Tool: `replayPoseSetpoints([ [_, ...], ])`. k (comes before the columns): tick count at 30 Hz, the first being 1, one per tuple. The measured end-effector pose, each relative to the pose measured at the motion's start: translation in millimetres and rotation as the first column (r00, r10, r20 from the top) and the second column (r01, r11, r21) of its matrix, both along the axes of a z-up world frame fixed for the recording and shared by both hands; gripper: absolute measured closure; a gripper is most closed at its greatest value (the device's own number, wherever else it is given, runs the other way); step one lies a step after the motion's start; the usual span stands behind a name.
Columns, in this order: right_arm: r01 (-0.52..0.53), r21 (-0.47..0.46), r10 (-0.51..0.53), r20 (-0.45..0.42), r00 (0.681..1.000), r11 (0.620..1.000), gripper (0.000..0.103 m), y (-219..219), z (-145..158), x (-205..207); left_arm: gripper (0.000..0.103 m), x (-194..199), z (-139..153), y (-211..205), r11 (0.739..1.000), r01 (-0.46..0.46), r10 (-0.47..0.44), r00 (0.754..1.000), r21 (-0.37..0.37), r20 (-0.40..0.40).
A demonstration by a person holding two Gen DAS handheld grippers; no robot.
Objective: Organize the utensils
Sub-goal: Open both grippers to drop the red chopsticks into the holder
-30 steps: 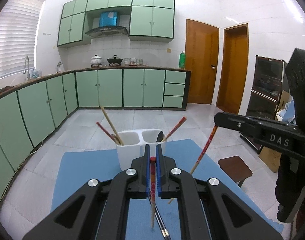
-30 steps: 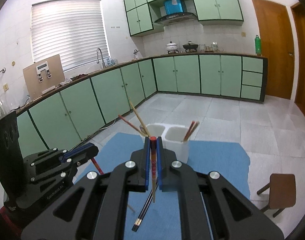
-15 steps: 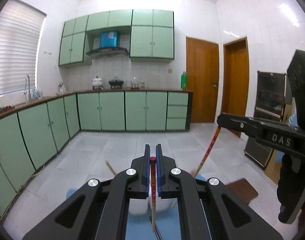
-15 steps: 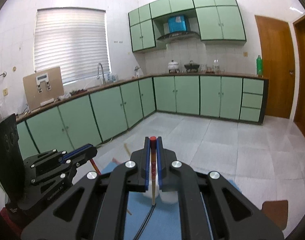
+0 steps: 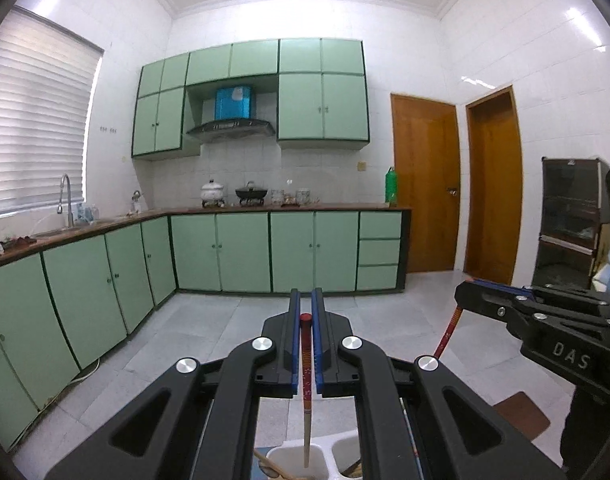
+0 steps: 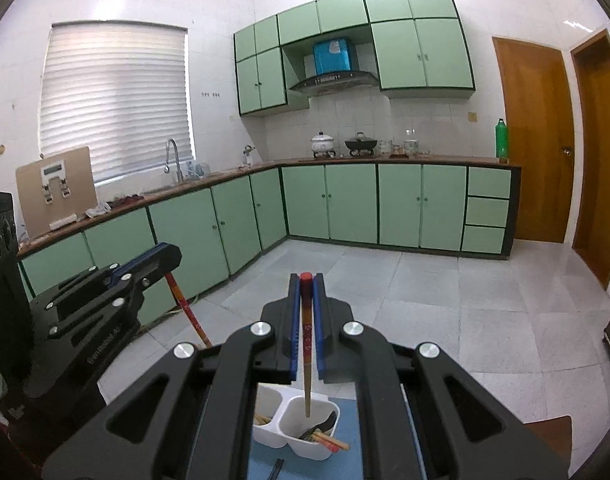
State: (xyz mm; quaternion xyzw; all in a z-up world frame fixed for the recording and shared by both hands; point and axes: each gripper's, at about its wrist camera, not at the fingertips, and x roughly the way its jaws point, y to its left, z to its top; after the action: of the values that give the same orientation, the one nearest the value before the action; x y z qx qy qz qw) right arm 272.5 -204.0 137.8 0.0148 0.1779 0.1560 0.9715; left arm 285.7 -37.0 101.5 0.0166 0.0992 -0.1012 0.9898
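Chopstick (image 5: 306, 376), red-capped, patterned top, bare wood below, clamped in left hand-held gripper (image 5: 305, 312); right hand-held gripper (image 6: 306, 284) likewise.

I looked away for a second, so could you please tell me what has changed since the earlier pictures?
Both claws rose and now hang over the white holder. Unchanged: the left claw stays shut on its red-topped chopstick, the right claw on its own chopstick.

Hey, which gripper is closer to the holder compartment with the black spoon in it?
Right. The right gripper hangs its chopstick over that compartment; the left gripper holds its chopstick over the neighbouring compartment.
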Motion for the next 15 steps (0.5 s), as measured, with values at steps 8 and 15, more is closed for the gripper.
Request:
replayPoseSetpoints([
  [8, -0.011, -0.031, 0.007, -0.132, 0.991, 0.999, 0.094, 18.5, -49.8, 23.2, 0.097, 25.2, -56.0, 4.0, 1.000, 0.003, -0.007, 0.986, -0.024, -0.169],
  [15, 0.033, -0.038, -0.037, -0.103, 0.994, 0.999, 0.076, 16.5, -48.5, 4.3, 0.082, 7.4, -62.0, 18.0, 1.000, -0.011, 0.005, 0.978, -0.025, -0.207],
])
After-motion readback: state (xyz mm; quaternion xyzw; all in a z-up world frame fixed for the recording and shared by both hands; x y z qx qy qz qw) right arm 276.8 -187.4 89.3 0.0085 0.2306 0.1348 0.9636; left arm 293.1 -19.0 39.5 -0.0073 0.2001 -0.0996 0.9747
